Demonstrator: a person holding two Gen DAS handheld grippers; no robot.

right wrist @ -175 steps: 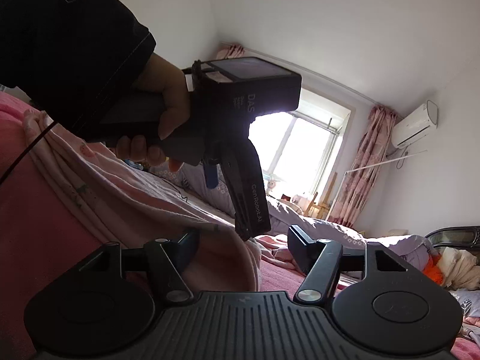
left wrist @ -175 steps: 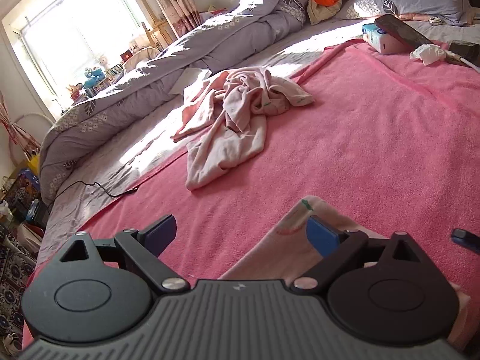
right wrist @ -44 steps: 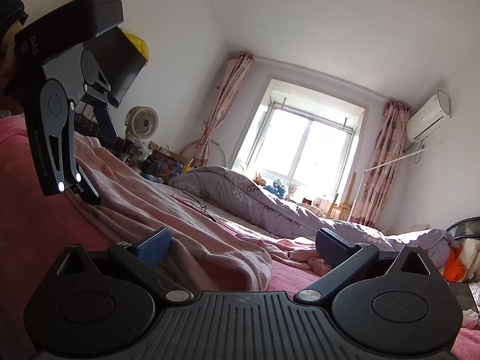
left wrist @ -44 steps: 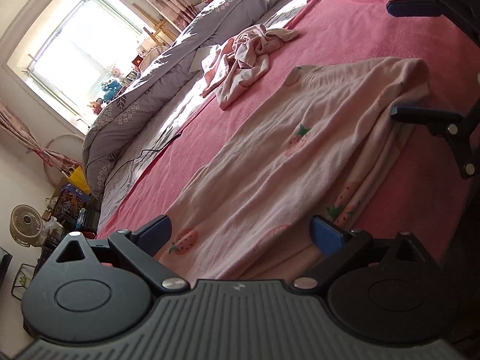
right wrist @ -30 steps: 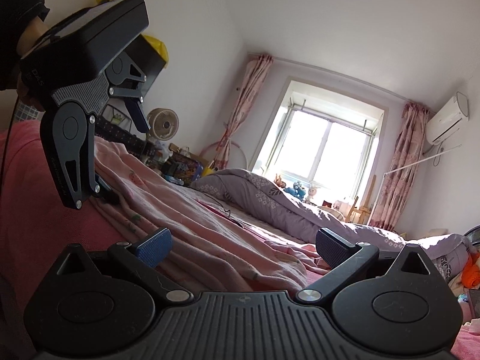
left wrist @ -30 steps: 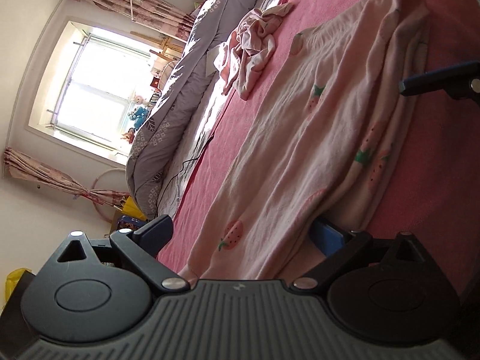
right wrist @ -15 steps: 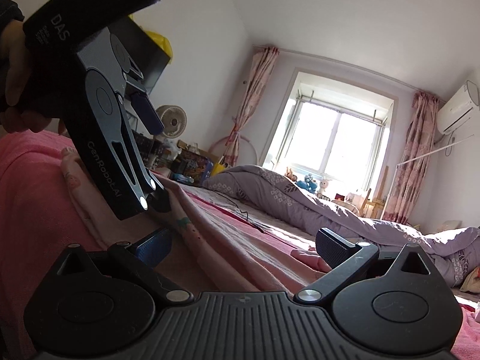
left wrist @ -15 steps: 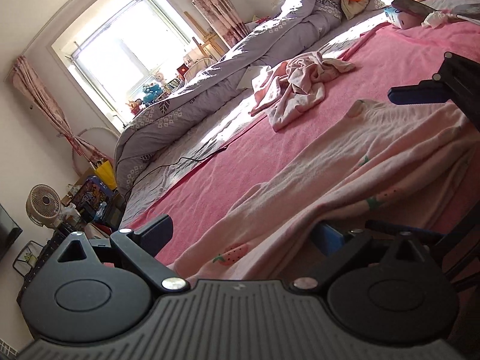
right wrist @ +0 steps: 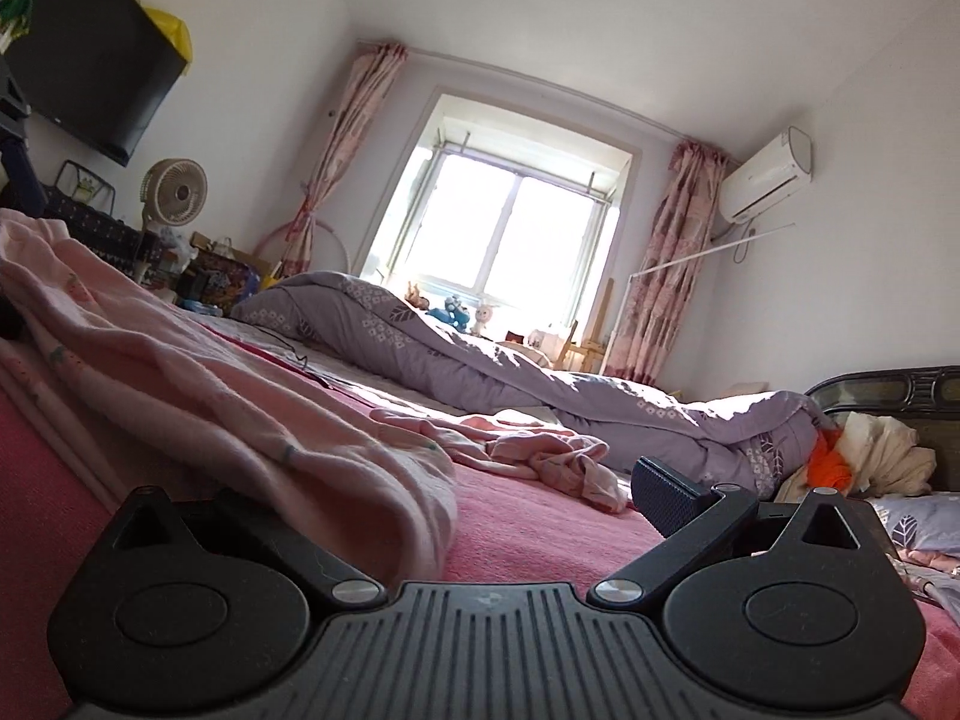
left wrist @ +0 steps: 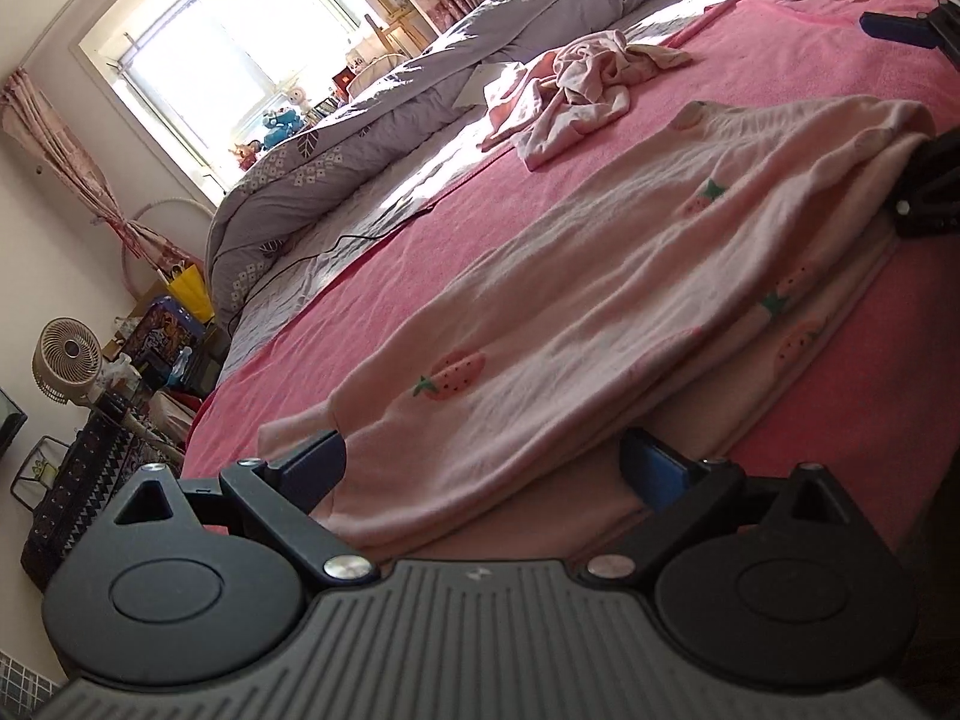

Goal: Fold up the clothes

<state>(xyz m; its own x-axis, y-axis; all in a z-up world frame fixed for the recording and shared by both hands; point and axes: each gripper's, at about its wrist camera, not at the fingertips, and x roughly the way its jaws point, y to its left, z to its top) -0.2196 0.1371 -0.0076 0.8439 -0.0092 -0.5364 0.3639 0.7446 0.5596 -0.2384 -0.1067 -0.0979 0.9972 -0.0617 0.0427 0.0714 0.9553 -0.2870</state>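
A pale pink strawberry-print garment (left wrist: pixel 606 276) lay stretched across the pink blanket (left wrist: pixel 750 66) on the bed, one long side folded over onto itself. The left gripper (left wrist: pixel 483 468) sat low at the near end of the cloth, its fingers (left wrist: pixel 312 465) spread wide apart with the folded edge lying between them, nothing clamped. At the far end the right gripper (right wrist: pixel 474 498) was also spread: one finger was buried under the garment's bunched corner, the other (right wrist: pixel 666 495) stood clear over the blanket, so the cloth draped across the gripper but was not pinched. Beyond the garment, well apart from it, a second crumpled pink garment (left wrist: pixel 585 81) lay near a lilac quilt (left wrist: pixel 420 96) along the window side of the bed.
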